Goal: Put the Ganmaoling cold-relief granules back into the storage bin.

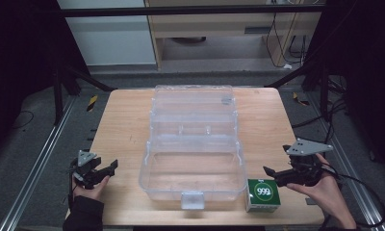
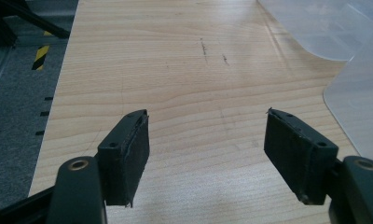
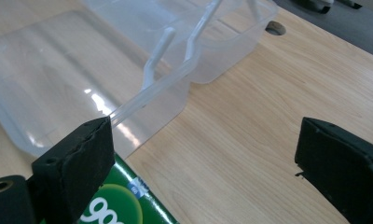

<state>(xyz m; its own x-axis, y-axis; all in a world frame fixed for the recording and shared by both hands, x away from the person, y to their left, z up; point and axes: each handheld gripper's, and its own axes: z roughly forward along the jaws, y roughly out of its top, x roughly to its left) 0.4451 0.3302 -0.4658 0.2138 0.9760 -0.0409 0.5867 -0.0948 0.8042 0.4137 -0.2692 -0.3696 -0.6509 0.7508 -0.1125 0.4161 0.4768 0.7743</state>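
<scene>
the right gripper [image 1: 276, 174] is hovering just above and beside the small green and white box [image 1: 263, 194], its jaws standing wide apart with nothing between them; in the right gripper view the box's green top [image 3: 121, 200] is peeking out under the left jaw, not pinched. the box is sitting on the wooden table [image 1: 123, 125] near the front edge, just beside the front right corner of the clear plastic case [image 1: 193, 159], which is lying open with its lid folded back. the left gripper [image 1: 106, 171] is waiting near the table's left front edge, jaws likewise spread and holding nothing, with only bare wood between its pads [image 2: 128, 154]. the box is looking like light printed cardboard, probably stiff enough along its edges but likely to dent if squeezed hard across a broad face, and its glossy print may be a little slippery. the best hold is probably across two opposite side walls, low enough to stop it tipping, with gentle pressure. the case is looking thin, smooth and easy to nudge across the wood.
</scene>
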